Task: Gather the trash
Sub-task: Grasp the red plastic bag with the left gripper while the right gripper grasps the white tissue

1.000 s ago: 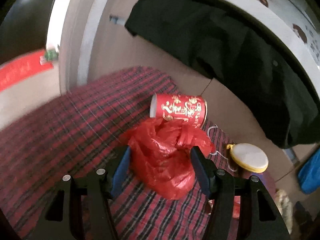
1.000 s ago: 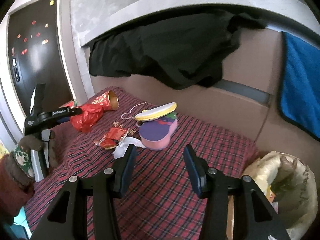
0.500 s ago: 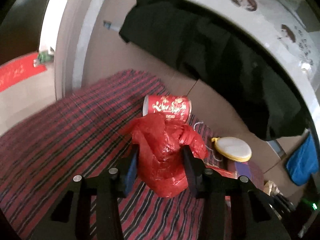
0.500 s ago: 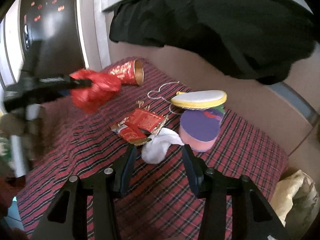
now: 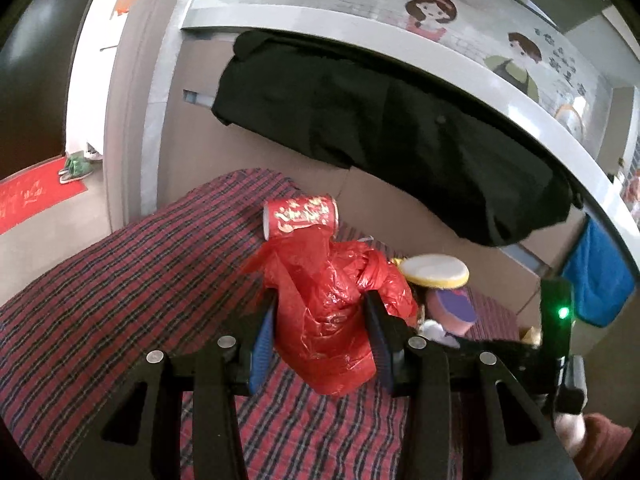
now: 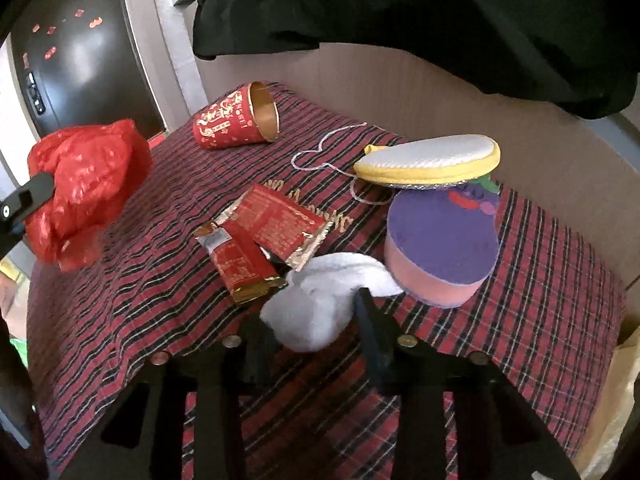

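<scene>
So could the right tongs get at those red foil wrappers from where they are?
Probably not right away. The right tongs have just been closing around the crumpled white tissue, so they are occupied. The red foil wrappers lie uncovered on the plaid cloth just beyond, so the way looks free afterwards.

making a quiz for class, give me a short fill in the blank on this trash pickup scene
1. The left gripper is shut on a red plastic ____.
2. The white tissue sits between the ____ gripper's fingers.
3. The red paper cup lies on its ____.

Missing words: bag; right; side
</scene>
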`<state>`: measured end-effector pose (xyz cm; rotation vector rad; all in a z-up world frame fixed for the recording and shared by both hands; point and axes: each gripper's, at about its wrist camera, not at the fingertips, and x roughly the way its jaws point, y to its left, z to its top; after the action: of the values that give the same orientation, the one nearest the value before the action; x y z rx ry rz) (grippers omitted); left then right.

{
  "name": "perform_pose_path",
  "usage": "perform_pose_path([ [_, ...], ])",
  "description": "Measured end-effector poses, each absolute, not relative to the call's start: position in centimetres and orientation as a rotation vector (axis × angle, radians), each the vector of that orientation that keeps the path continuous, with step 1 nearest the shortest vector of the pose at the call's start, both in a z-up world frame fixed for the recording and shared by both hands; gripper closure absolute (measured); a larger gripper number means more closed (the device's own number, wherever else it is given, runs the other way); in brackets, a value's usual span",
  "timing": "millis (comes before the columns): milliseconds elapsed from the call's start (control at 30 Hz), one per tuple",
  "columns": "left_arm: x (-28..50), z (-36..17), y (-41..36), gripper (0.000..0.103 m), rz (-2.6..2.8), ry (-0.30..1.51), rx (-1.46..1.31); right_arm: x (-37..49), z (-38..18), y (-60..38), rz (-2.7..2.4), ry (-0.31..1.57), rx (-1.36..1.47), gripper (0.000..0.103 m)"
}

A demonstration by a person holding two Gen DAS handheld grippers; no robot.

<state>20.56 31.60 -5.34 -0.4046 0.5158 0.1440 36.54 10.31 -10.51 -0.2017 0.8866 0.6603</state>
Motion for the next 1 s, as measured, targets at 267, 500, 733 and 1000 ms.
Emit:
perform_pose_path([
  [267,20.0,-3.7,27.7,0.059,0.100,0.496,-0.347,33.2,-7.5,7.7,0.674,0.817,-0.235,0.082],
  [500,19.5,-1.5,23.7,0.059,0.048,0.472,-0.303,30.1,-3.9,3.1,0.644,0.737,-0.194,0.082],
  [733,19.2,-0.8,21.1,0.059,0.028,0.483,-0.286,28.6,-2.8,0.4,0.632,0.703,-0.167,0.082],
  [1000,19.1,-1.9,21.7,0.059,0.049,0.513,-0.307,28.2,-5.0,-0.3,0.672,0.756,-0.154,0.082],
])
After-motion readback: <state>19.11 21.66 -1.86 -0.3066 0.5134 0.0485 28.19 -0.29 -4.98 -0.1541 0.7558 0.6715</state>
